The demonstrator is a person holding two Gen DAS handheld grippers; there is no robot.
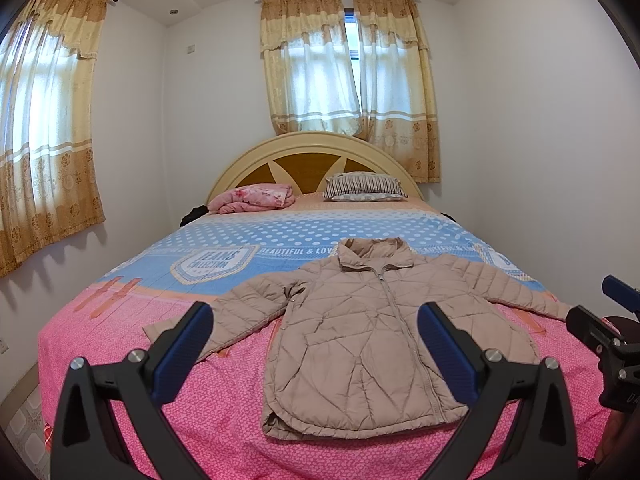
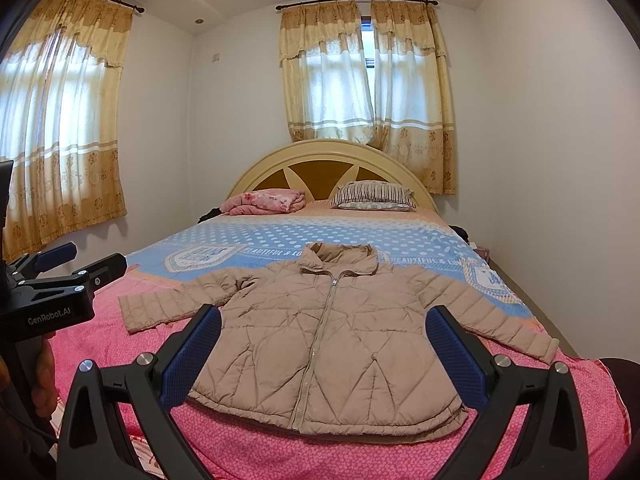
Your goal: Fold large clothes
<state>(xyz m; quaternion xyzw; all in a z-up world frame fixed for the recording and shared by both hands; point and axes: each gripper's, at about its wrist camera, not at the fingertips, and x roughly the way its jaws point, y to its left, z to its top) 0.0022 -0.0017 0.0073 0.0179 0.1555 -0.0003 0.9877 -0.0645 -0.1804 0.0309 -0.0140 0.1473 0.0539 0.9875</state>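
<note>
**Both tongs spread above the jacket, nothing gripped**

Left gripper (image 1: 314, 354) hangs over the foot of the bed (image 1: 120, 360), its blue-padded fingers (image 1: 184, 356) wide apart and empty. Right gripper (image 2: 323, 354) is likewise spread, holding nothing. Beige quilted jacket (image 2: 328, 344) lies flat on the pink end of the bedspread, zipped, collar toward the headboard (image 2: 332, 160), both sleeves stretched outward.

Only the right wrist view shows the full right sleeve down to its cuff, and a hand (image 2: 40, 376) on the left tool's handle. A striped pillow (image 1: 362, 188) and folded pink blanket (image 1: 256, 198) sit well apart, by the headboard.
</note>
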